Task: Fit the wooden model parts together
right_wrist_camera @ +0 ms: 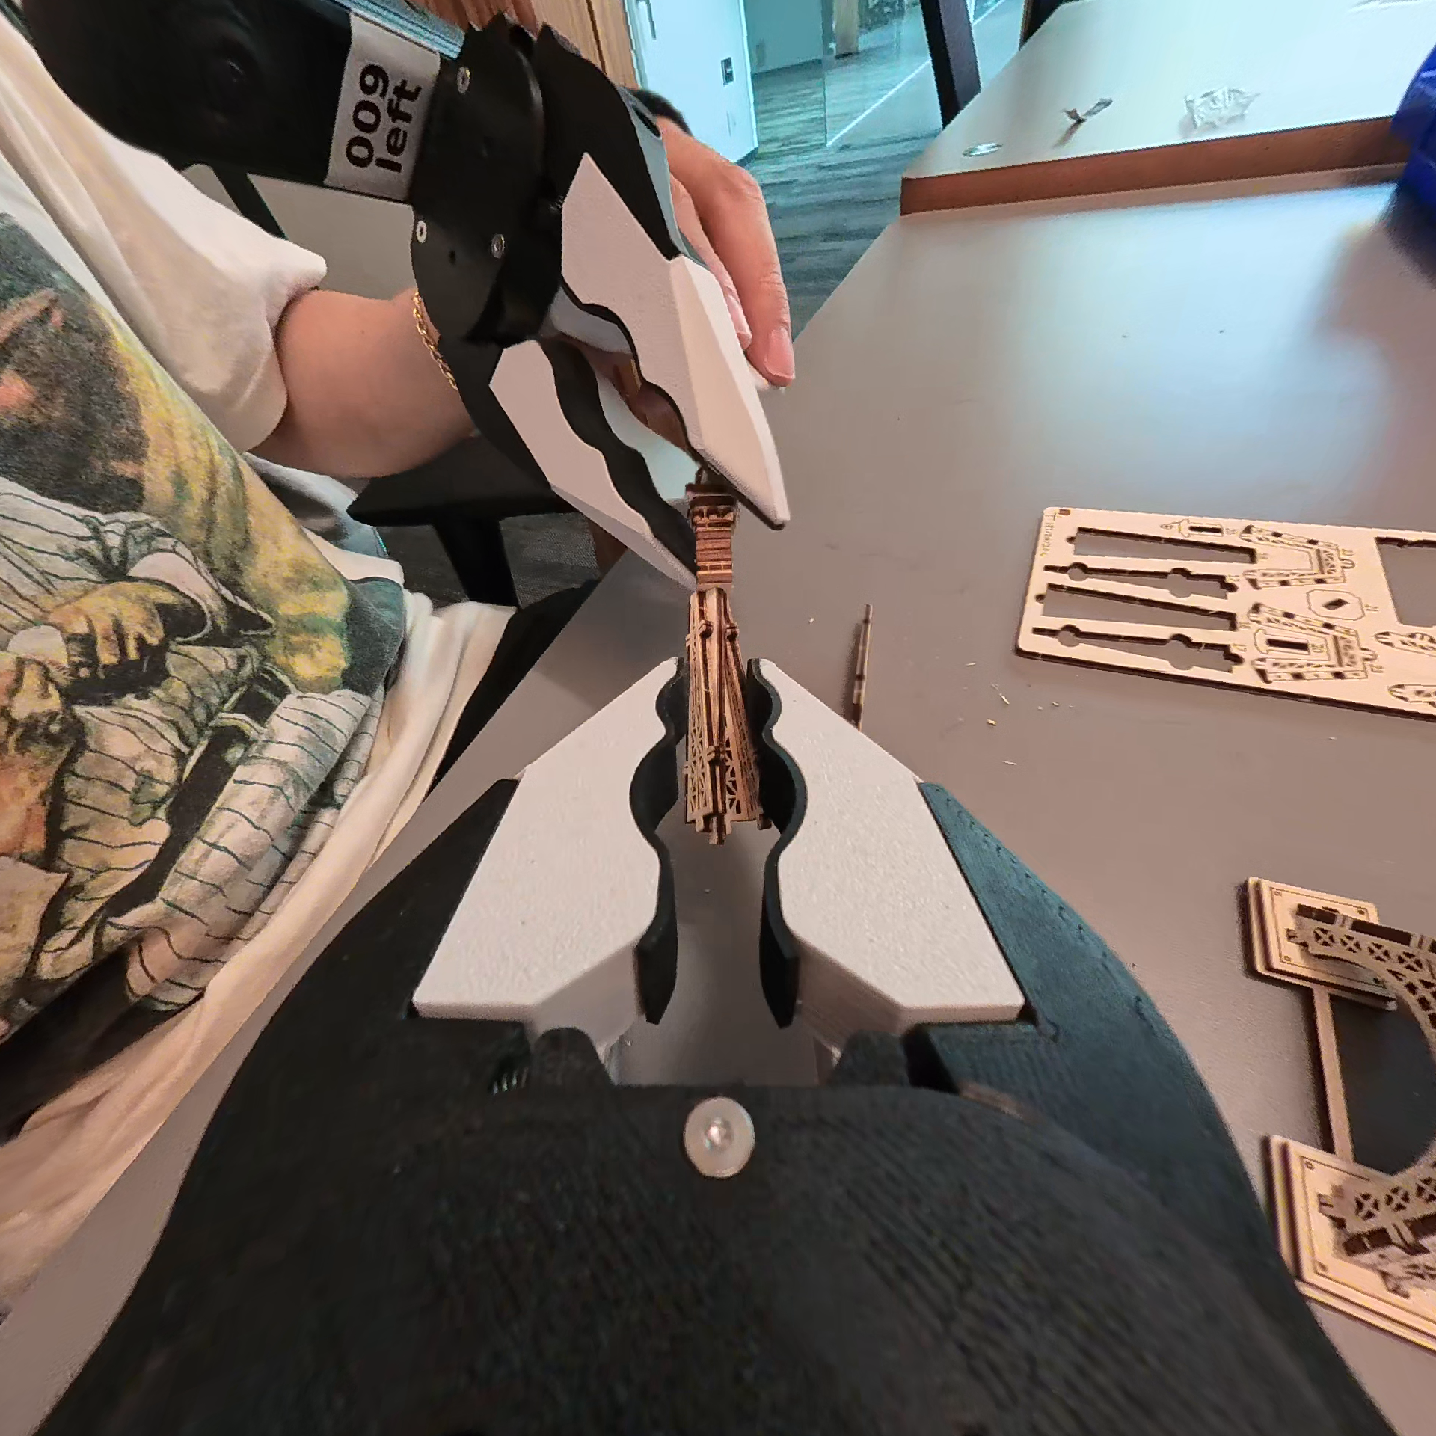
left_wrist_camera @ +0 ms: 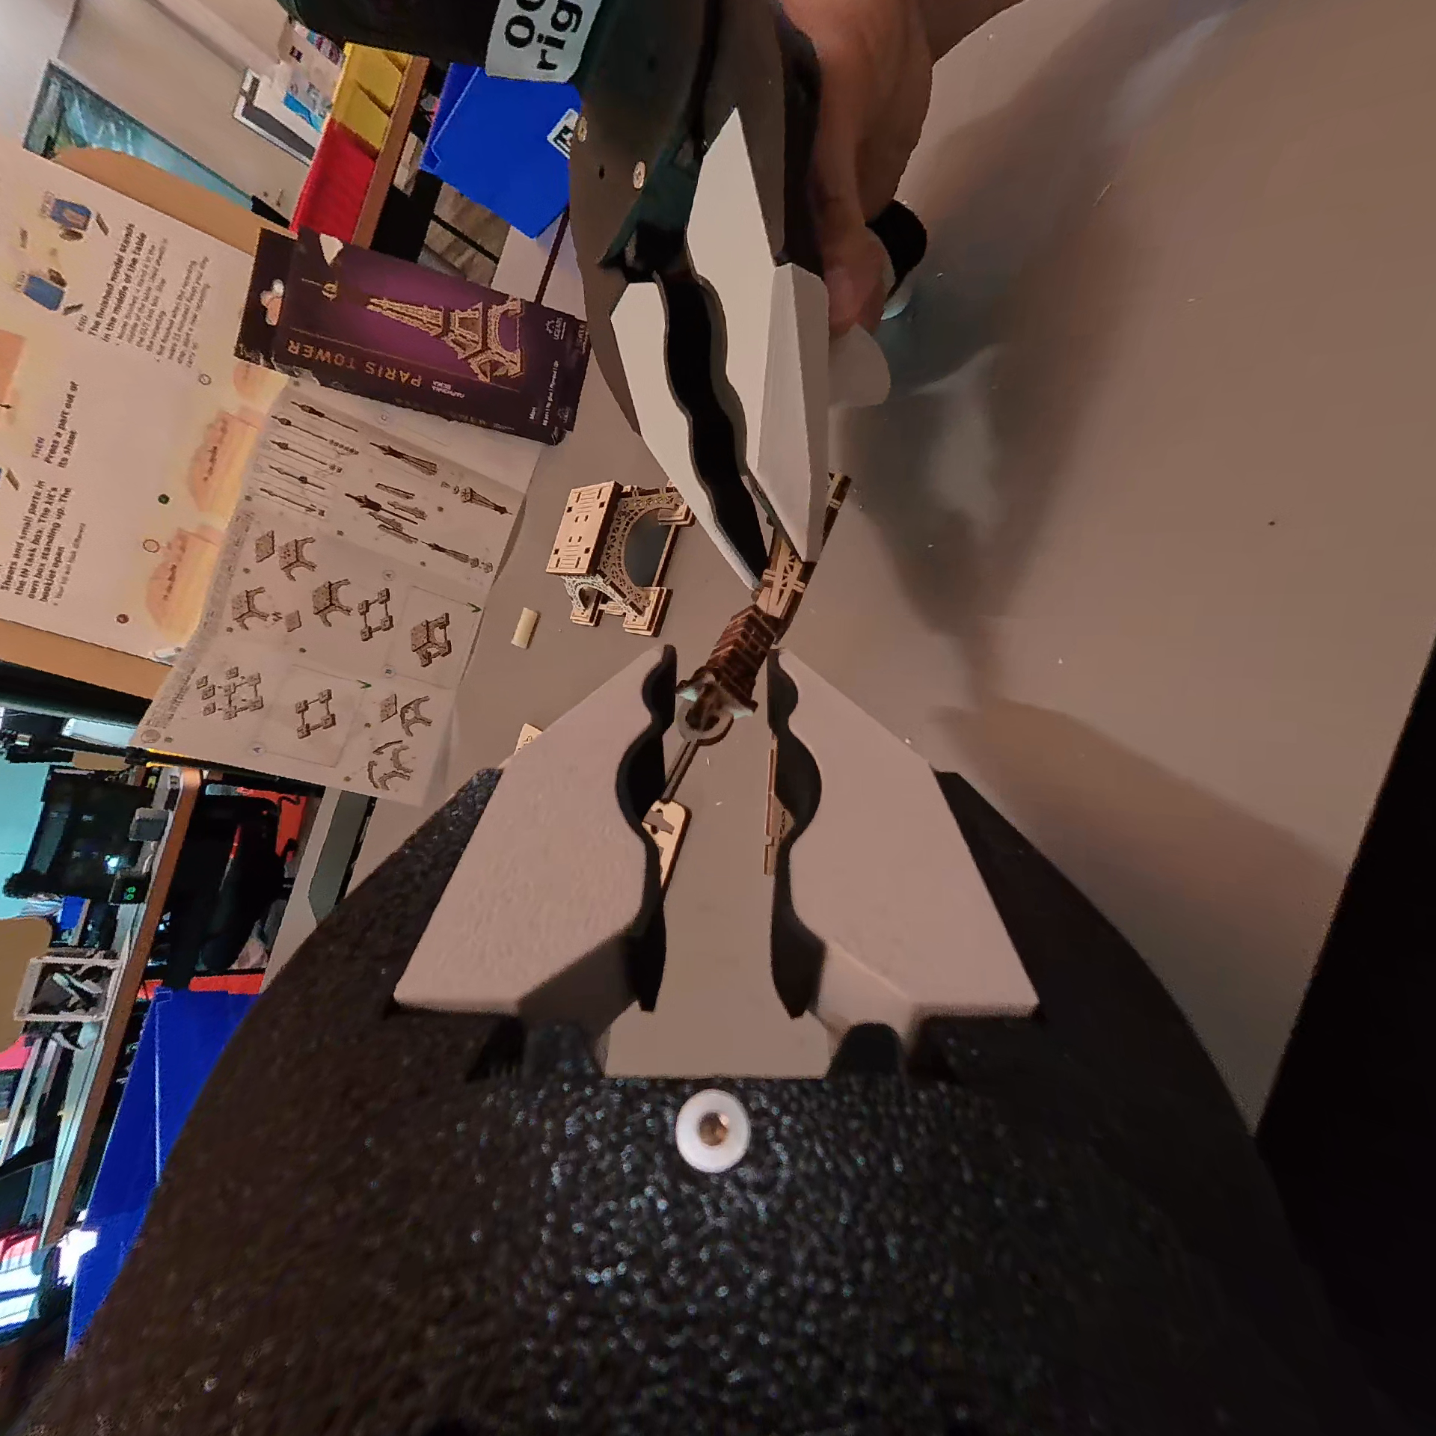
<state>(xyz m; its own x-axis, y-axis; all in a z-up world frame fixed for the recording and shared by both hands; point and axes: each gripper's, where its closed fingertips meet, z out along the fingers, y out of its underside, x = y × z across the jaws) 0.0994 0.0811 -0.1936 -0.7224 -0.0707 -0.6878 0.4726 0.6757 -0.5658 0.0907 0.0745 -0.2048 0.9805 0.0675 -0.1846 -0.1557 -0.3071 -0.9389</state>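
Note:
A slim wooden tower spire [right_wrist_camera: 713, 738] is held in the air between both grippers. My right gripper [right_wrist_camera: 715, 670] is shut on its wider latticed lower part. My left gripper [left_wrist_camera: 723, 670] is shut on the dark ribbed top section [left_wrist_camera: 738, 645]. In the right wrist view the left gripper [right_wrist_camera: 730, 544] comes down from the upper left onto the spire's top. In the left wrist view the right gripper [left_wrist_camera: 785, 567] comes from above. The wooden arched tower base [left_wrist_camera: 614, 559] lies on the grey table beyond; it also shows at the right edge of the right wrist view [right_wrist_camera: 1360, 1010].
A punched-out wooden parts sheet [right_wrist_camera: 1243, 606] and a thin wooden rod [right_wrist_camera: 861, 660] lie on the table [right_wrist_camera: 1088, 388]. A purple kit box [left_wrist_camera: 419, 350], an instruction sheet [left_wrist_camera: 334, 590] and small loose parts [left_wrist_camera: 526, 626] lie farther off. A person's torso is close by at the table edge.

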